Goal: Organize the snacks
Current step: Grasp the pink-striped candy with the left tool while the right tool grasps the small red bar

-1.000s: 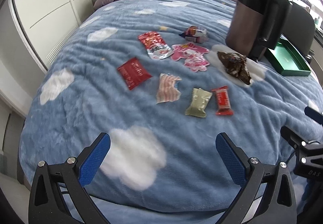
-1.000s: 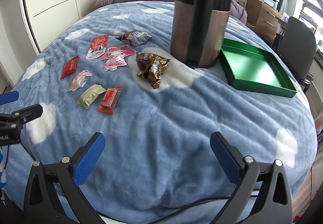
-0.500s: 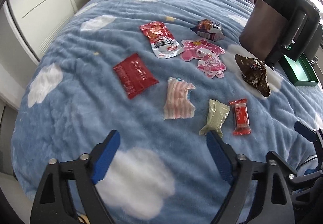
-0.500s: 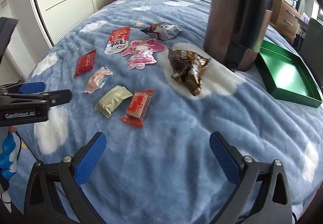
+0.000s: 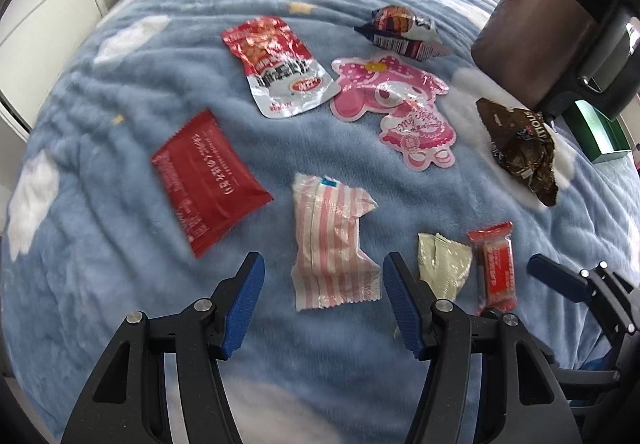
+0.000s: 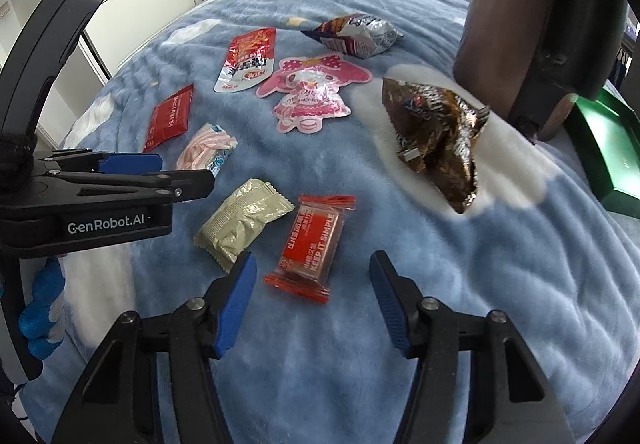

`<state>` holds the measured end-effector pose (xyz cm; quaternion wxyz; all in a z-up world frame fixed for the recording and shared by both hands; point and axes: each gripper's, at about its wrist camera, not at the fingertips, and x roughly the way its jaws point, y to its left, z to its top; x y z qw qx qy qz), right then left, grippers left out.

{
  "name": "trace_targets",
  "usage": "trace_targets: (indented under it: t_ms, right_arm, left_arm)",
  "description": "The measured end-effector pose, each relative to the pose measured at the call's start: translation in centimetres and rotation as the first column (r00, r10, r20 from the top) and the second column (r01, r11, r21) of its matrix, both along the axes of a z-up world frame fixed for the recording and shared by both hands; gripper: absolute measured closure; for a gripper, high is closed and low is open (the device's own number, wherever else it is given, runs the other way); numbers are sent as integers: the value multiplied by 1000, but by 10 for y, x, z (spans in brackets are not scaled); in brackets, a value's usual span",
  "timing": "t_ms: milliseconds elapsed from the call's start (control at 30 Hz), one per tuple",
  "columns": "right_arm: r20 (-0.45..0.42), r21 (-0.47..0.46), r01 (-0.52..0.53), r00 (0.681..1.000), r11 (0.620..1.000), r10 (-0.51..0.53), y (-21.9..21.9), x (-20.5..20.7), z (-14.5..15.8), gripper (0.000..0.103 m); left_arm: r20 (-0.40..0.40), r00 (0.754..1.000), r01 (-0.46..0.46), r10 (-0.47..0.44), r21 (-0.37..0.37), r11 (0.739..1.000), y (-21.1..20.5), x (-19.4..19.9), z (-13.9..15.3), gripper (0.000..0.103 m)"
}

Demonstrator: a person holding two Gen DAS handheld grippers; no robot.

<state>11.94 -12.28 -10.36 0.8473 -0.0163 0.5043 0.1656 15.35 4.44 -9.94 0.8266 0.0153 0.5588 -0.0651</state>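
Left wrist view: no snack sorted yet, all loose on bed blanket [image 5: 120, 92], green tray [image 6: 612, 148] apparently empty; left gripper [image 5: 323, 300], jaws just narrowing, straddles pink-striped packet [image 5: 332, 240] ungripped; right gripper [image 6: 312, 300], likewise closing, empty over red wafer [image 6: 312, 240].

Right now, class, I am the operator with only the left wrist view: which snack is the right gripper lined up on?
Observer: The right gripper straddles the small red bar; its jaws have just been closing, but nothing is gripped yet.
Operator: Can you read the wrapper?
Observer: Yes, it says KEEP IT SIMPLE.
Operator: Anything crowding that gripper?
Observer: The pale green packet lies close beside one finger, outside the jaws.
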Motion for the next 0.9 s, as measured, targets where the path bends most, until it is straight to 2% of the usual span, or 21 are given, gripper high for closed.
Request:
trace_targets:
  t_ms: [100, 133, 200, 300, 367, 433, 667, 900]
  right_arm:
    - [-19, -7, 14, 1000, 1000, -14, 0, 6, -6, 27]
    - [-24, -6, 18, 1000, 1000, -19, -1, 7, -7, 33]
    - [-32, -3, 23, 999, 1000, -23, -2, 10, -10, 38]
    - [-38, 0, 25, 999, 1000, -25, -3, 15, -12, 51]
    - [-37, 10, 24, 999, 1000, -24, -5, 16, -12, 74]
    - [-38, 16, 25, 999, 1000, -24, -6, 18, -14, 91]
    - [-48, 71, 10, 999, 997, -6, -17, 19, -13, 93]
    - [-29, 65, 0, 1000, 998, 2, -22, 11, -2, 93]
  left_arm:
    - [-18, 1000, 12, -12, -3, 1000, -3, 5, -7, 48]
    - [-21, 1000, 18, -18, -4, 1000, -4, 7, -8, 50]
    - [-29, 999, 25, -26, -8, 1000, -7, 10, -11, 53]
    - [-38, 999, 25, -25, -9, 1000, -9, 17, -14, 60]
    - [-43, 999, 23, -24, -12, 1000, -12, 20, -15, 62]
    - [-47, 999, 19, -20, -18, 1000, -12, 24, -16, 63]
    - [-30, 1000, 5, -6, -26, 1000, -19, 30, -16, 68]
    - [-15, 1000, -9, 8, -62, 998, -24, 21, -9, 73]
